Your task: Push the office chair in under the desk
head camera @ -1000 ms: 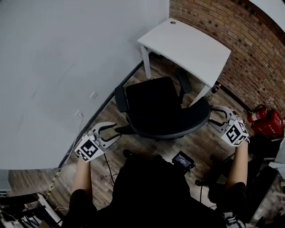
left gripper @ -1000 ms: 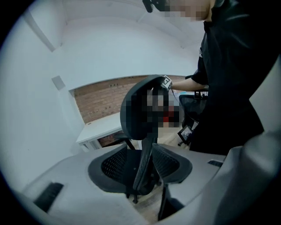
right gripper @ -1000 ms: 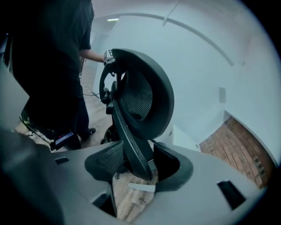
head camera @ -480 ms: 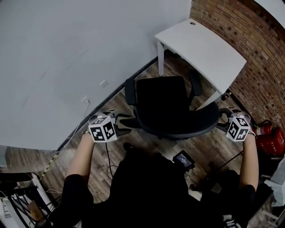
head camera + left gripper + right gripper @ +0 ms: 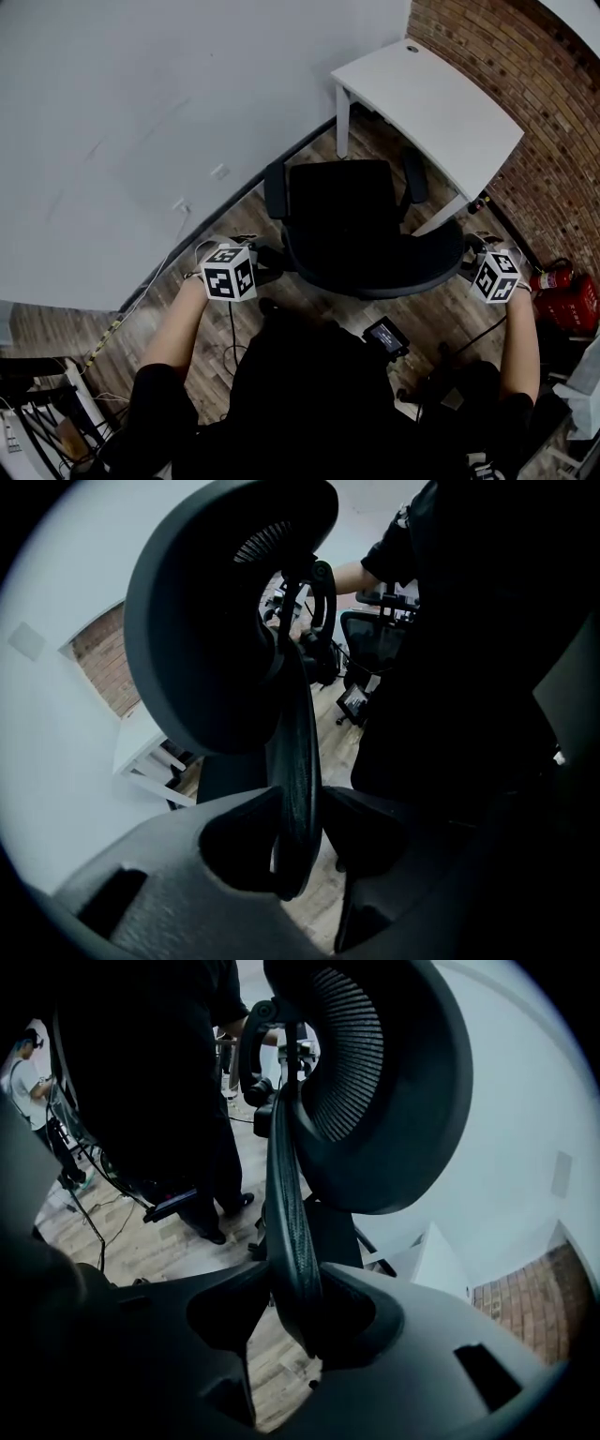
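The black office chair (image 5: 342, 202) stands on the wood floor just in front of the white desk (image 5: 441, 94), its seat toward the desk and its curved backrest (image 5: 375, 270) toward me. My left gripper (image 5: 265, 261) is at the backrest's left end and my right gripper (image 5: 469, 255) at its right end. In the left gripper view the backrest's thin rim (image 5: 298, 752) runs between the jaws of the left gripper (image 5: 295, 803), which have just been closing and press on it. The right gripper (image 5: 286, 1288) pinches the rim (image 5: 286, 1213) the same way. The headrest (image 5: 394, 1082) rises above.
A grey wall (image 5: 141, 112) runs along the left and a brick wall (image 5: 525, 66) behind the desk. A red fire extinguisher (image 5: 562, 291) stands at the right. A small screen device (image 5: 386, 336) hangs at my waist. Cables lie on the floor (image 5: 225, 347).
Both grippers have sunk and moved inward from beside the chair onto the two ends of the backrest. Their jaws have tipped downward and closed on its rim.
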The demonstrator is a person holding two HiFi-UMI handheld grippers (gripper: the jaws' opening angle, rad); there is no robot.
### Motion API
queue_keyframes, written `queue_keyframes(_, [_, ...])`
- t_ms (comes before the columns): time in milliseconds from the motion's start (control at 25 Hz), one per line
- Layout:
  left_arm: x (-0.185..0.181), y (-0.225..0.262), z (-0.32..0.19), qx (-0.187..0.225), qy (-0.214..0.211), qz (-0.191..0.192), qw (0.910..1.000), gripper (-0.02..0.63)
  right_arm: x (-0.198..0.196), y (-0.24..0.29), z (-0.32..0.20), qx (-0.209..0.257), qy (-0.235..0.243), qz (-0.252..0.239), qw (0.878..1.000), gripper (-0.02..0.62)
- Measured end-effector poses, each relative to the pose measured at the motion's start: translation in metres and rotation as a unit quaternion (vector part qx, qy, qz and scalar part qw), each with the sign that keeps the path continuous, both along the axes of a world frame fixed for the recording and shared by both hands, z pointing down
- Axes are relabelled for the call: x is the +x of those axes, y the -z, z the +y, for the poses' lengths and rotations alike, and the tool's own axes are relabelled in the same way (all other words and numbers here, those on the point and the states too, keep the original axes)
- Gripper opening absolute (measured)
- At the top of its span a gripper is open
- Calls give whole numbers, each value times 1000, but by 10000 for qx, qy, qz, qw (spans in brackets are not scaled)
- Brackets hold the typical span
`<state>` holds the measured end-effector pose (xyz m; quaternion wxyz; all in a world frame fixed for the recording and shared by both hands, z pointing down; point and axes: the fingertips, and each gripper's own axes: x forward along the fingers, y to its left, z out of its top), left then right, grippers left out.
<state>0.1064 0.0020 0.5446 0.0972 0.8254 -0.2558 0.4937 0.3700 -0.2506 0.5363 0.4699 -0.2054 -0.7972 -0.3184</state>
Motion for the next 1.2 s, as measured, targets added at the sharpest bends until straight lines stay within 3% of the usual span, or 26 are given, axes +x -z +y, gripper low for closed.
queue_keyframes(200, [-3, 2, 0, -8, -2, 317, 9995, 146, -2, 1, 2, 41, -176, -70, 9998, 170])
queue_keyframes(520, [-23, 2, 3, 79, -147, 512, 9985, 146, -11, 2, 17, 69, -580, -272, 9979, 181])
queue_keyframes(1200, [-108, 0, 1, 185, -999, 715, 9923, 146, -49, -1, 85, 60, -1462, -214, 9890, 173])
